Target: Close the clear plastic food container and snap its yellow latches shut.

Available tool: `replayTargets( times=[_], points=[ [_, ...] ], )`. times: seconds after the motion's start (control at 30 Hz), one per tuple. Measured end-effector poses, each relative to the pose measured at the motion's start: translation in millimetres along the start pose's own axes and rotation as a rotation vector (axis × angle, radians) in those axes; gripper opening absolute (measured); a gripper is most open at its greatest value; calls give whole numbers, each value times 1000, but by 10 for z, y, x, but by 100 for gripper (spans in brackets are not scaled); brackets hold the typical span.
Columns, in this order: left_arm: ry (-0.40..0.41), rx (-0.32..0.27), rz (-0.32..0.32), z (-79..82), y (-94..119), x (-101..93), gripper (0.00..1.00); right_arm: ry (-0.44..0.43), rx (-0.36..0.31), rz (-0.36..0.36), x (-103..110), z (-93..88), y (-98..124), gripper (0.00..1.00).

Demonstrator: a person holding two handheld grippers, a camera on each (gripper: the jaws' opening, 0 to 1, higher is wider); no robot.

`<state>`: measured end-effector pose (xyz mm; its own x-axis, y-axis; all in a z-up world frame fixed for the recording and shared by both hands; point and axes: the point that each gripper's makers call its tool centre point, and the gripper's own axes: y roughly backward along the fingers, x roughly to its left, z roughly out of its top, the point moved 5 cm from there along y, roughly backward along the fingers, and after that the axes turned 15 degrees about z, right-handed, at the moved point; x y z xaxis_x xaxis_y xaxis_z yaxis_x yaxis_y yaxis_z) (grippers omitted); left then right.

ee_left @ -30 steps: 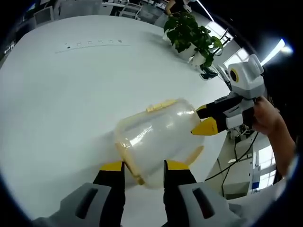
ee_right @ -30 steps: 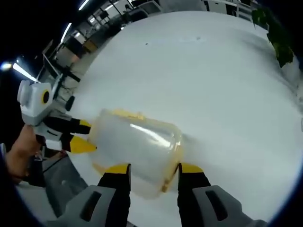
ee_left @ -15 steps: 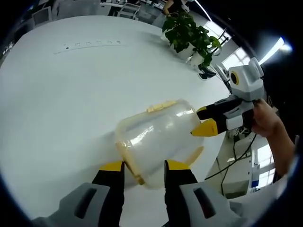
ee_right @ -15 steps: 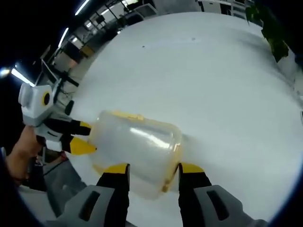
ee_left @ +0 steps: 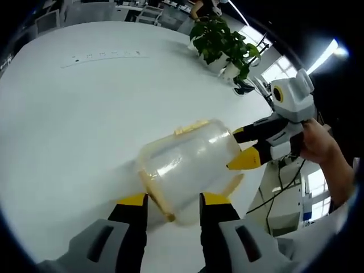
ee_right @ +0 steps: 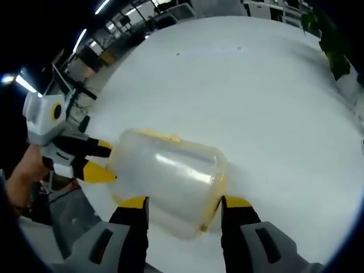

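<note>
Bright, even overhead light; ceiling strip lamps [ee_right: 102, 5] flare at the edges. White surface [ee_left: 74, 114] nearly blown out (soft glare streaks on the clear container [ee_left: 187, 165]). Faint shadows. Strong fisheye bending; bkgd slightly soft.

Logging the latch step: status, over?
Both grippers open, left gripper and right gripper bracketing opposite ends of the container. Container on the white table. Nothing obstructing.

Broad white table [ee_left: 68, 114], leafy potted plant [ee_left: 222, 42] at its far edge, ceiling strip lights [ee_right: 102, 5], bright windows beyond.
</note>
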<state>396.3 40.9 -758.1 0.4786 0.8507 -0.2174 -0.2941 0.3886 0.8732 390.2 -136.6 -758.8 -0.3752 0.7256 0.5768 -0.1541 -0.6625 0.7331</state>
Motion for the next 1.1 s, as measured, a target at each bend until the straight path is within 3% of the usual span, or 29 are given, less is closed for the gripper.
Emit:
replayTargets(
  times=[0.1, 0.27, 0.43, 0.63, 0.77, 0.87, 1.1],
  points=[
    [-4, -10, -4, 4, 7, -7, 45, 14, 4, -1, 1, -18, 29, 46],
    [-18, -16, -2, 20, 33, 14, 46, 31, 10, -15, -5, -39, 64, 46],
    [-85, -15, 3, 13, 66, 22, 46, 83, 65, -49, -15, -61, 119, 46],
    [-225, -49, 15, 27, 132, 30, 47, 143, 85, -71, -11, -40, 182, 46],
    [-259, -69, 13, 76, 177, 13, 47, 152, 86, -63, 14, -25, 208, 46],
    [-353, -88, 19, 127, 214, -4, 48, 211, 120, -82, 24, -8, 229, 44],
    [-478, -124, -5, 228, 282, -57, 47, 338, 175, -75, 73, 70, 258, 39]
  ],
)
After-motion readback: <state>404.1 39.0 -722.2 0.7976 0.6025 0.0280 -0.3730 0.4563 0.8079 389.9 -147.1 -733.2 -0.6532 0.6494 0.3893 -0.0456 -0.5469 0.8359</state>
